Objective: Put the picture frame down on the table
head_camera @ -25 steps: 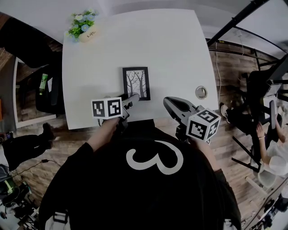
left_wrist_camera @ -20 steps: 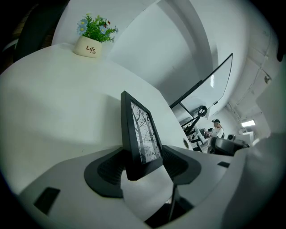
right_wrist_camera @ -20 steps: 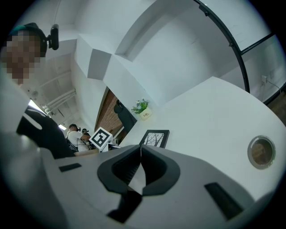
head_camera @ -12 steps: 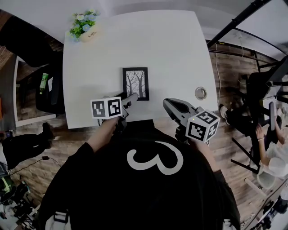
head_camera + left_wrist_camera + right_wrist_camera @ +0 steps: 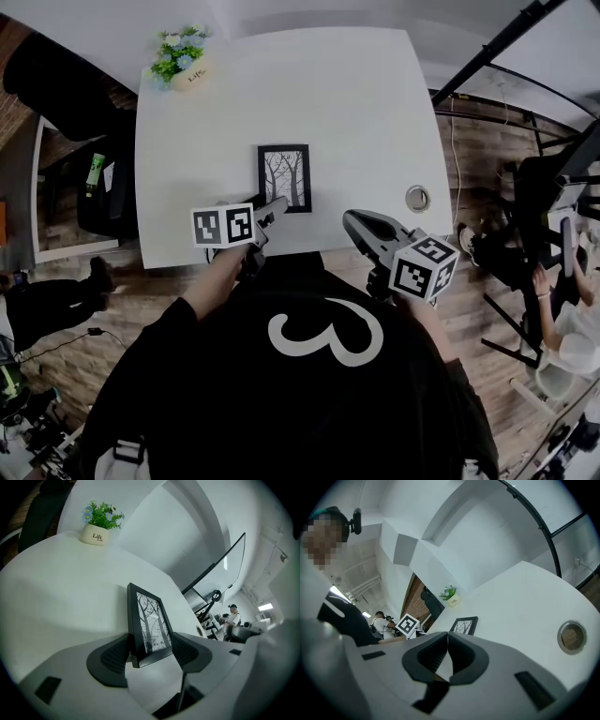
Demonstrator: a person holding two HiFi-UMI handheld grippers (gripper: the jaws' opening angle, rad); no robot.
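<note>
A black picture frame (image 5: 284, 176) with a print of bare trees rests near the front edge of the white table (image 5: 356, 112). My left gripper (image 5: 274, 206) is at its near edge. In the left gripper view the frame (image 5: 150, 620) runs away from me between the jaws, and both pads press on its sides, so the left gripper (image 5: 150, 651) is shut on it. My right gripper (image 5: 349, 221) hovers over the table's front edge, to the right of the frame. Its pads meet with nothing between them (image 5: 447, 644). The frame (image 5: 464, 625) shows beyond it.
A small potted plant (image 5: 183, 64) stands at the table's far left corner. A round cable hole (image 5: 418, 197) sits near the right edge. A black chair (image 5: 94, 187) stands left of the table, and a person (image 5: 562, 309) sits at the right.
</note>
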